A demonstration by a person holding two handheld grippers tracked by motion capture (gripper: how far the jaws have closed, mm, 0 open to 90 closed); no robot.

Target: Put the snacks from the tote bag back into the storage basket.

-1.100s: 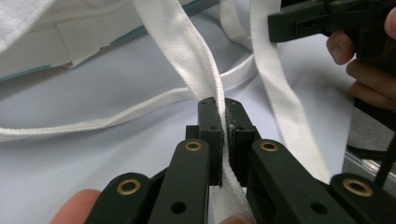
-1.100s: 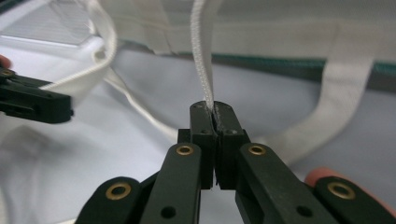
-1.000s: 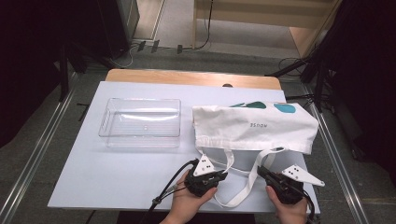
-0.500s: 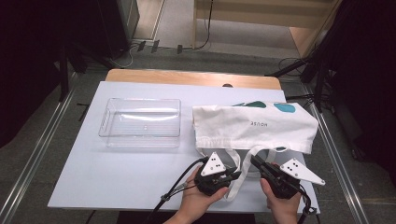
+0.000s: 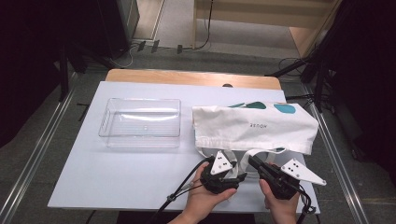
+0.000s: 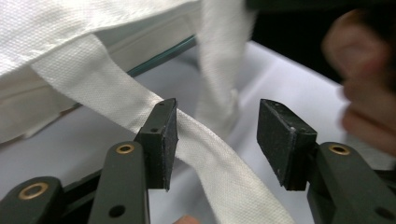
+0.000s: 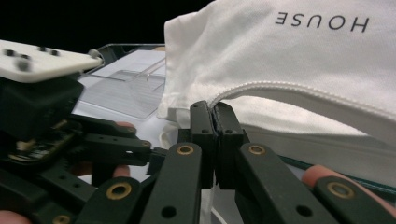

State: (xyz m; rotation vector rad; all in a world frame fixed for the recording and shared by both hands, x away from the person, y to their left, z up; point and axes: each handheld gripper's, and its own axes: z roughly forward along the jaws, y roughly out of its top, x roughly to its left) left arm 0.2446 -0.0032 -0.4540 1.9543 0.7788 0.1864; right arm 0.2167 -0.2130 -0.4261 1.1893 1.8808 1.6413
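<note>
**Worktop and its load**

A white worktop [image 5: 140, 172] fills the middle of the high view, a wooden strip [image 5: 187, 77] along its far edge. A clear tray [image 5: 140, 122] lies left of centre. A white bag [image 5: 254, 127] lies right of it, straps [image 5: 247, 156] trailing toward the lower frame.

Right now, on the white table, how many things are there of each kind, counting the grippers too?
White cloth tote bag: 1
Clear plastic tray: 1
Handheld grippers: 2, the left gripper open over a bag strap, the right gripper shut on the bag's rim
Total: 4
</note>
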